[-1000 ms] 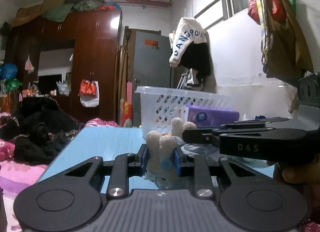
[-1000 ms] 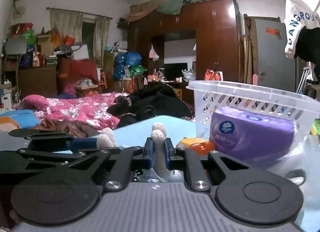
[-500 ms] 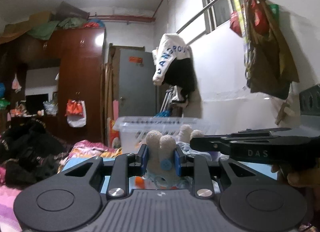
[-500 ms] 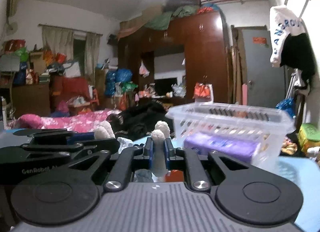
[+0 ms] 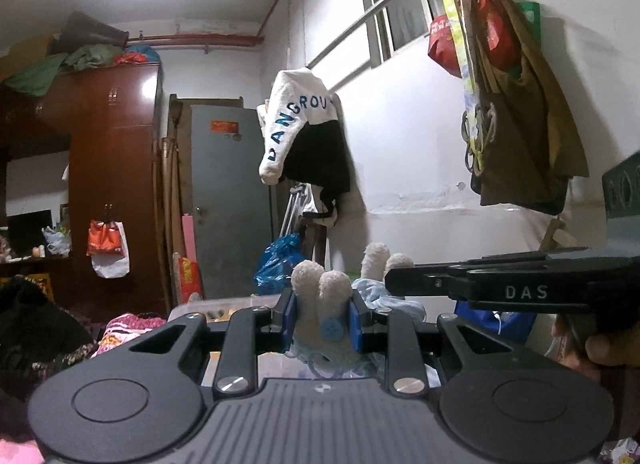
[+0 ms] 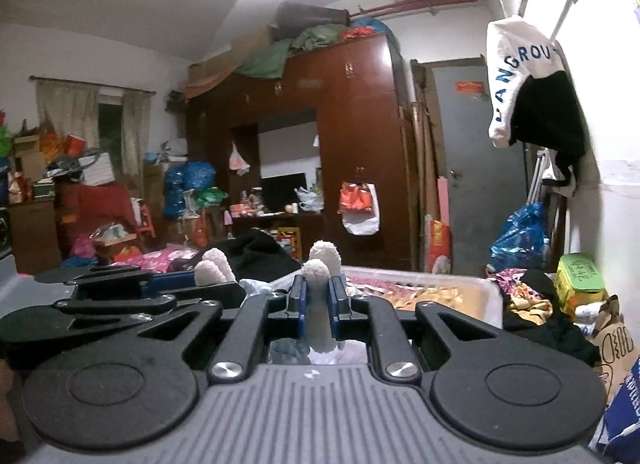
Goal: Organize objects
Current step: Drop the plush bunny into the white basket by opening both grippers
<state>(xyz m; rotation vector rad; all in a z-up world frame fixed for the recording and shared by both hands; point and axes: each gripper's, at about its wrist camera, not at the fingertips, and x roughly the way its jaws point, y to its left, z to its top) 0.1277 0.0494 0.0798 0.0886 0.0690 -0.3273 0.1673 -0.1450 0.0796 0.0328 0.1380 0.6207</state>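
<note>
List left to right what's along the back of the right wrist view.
curtained window → blue bags → wooden wardrobe → grey door → hanging white-and-black jacket

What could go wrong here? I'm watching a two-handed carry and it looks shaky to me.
1. Both claws clamp the same plush toy: the left claw on one pair of fluffy limbs, the right claw on another limb. If the hands drift apart, a seam could tear or one grip could slip.
2. The basket lies low ahead, its rim close under the claws. A release made too soon could drop the toy outside it.
</note>
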